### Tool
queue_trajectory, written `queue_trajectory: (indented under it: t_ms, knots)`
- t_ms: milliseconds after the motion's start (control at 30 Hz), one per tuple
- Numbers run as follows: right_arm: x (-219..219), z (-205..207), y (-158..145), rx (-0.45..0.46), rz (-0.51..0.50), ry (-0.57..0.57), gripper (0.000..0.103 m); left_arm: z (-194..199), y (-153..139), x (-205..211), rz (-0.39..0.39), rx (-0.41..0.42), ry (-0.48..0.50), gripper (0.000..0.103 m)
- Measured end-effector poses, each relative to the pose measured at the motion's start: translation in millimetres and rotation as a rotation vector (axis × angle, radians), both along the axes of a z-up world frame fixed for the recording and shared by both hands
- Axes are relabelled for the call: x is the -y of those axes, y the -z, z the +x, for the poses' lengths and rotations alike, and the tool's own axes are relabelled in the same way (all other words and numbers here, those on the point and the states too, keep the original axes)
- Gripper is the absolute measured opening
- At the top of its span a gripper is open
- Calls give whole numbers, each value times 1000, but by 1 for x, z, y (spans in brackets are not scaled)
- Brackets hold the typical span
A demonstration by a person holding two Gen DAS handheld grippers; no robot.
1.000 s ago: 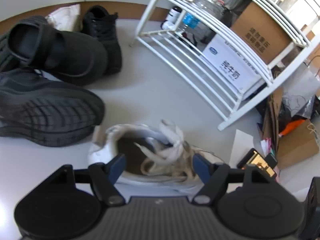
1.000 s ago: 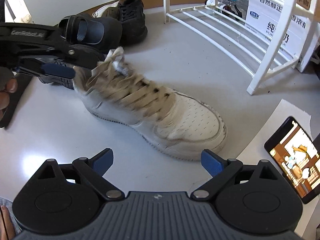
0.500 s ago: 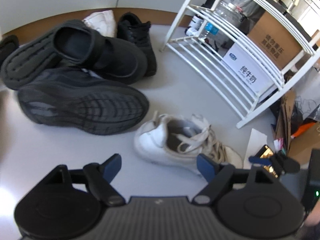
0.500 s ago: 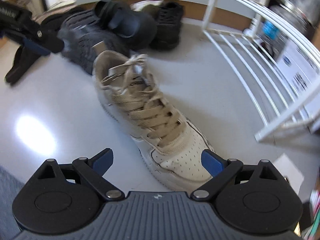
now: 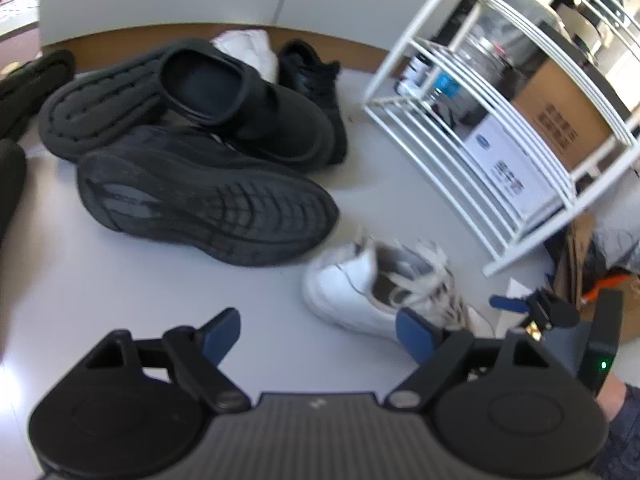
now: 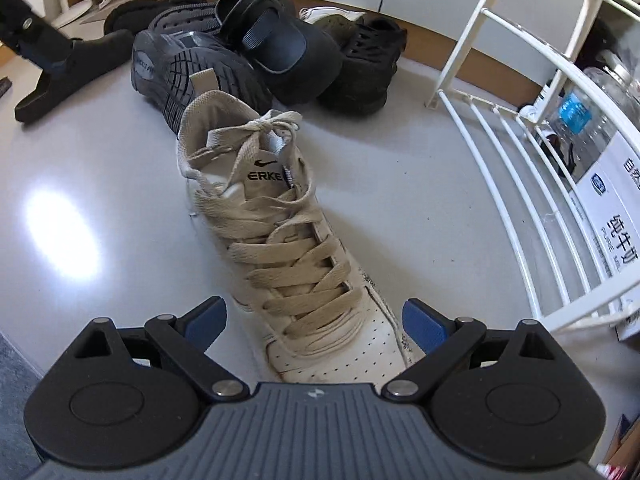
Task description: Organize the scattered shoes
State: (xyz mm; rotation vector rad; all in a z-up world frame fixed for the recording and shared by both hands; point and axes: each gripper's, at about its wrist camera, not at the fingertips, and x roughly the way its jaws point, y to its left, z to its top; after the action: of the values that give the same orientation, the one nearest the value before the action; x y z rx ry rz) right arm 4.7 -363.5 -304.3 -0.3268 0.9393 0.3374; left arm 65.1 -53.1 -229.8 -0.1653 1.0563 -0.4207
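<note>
A white lace-up sneaker (image 6: 280, 240) lies on the pale floor with its toe toward my right gripper (image 6: 314, 322). That gripper is open, its blue pads on either side of the toe and apart from it. In the left wrist view the same sneaker (image 5: 352, 292) sits ahead and to the right of my open left gripper (image 5: 318, 334), which holds nothing. Behind is a pile of black shoes: a sneaker on its side (image 5: 208, 208), a clog (image 5: 240, 108) and a lace-up shoe (image 5: 316, 80). The white shoe rack (image 5: 460, 120) stands at the right.
A black slipper (image 6: 68, 76) lies at the far left. Behind the rack (image 6: 520, 184) are a printed box (image 5: 512, 168), a cardboard box (image 5: 560, 120) and a water bottle (image 6: 576, 108). A white shoe or cloth (image 5: 248, 46) lies by the wall. Cardboard clutter sits past the rack's near leg.
My left gripper has pulled back and to the left, away from the white sneaker's heel. My right gripper has swung round to face the toe head-on and come closer.
</note>
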Motion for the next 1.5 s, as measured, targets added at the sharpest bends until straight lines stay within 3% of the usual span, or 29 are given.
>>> queue_trajectory:
  t_ms: [133,400,633,1133,1300,1500]
  knots:
    - [-1,11,7,-18,-8,-45,98,2,4,-10,-15,-4,-29,87]
    - [-5,19,10,-88,29,44,103,-5,17,-16,-13,-38,-28,87]
    - [-9,25,13,-149,61,124,102,-10,7,-23,-30,45,-62,87]
    - [-5,12,31,-304,167,280,99,-7,13,-29,-20,23,-84,86]
    - [-19,12,17,-216,111,254,100,-6,15,-27,-21,10,-79,86]
    - [-16,38,24,-191,147,314,101,-6,15,-25,-35,4,-77,85]
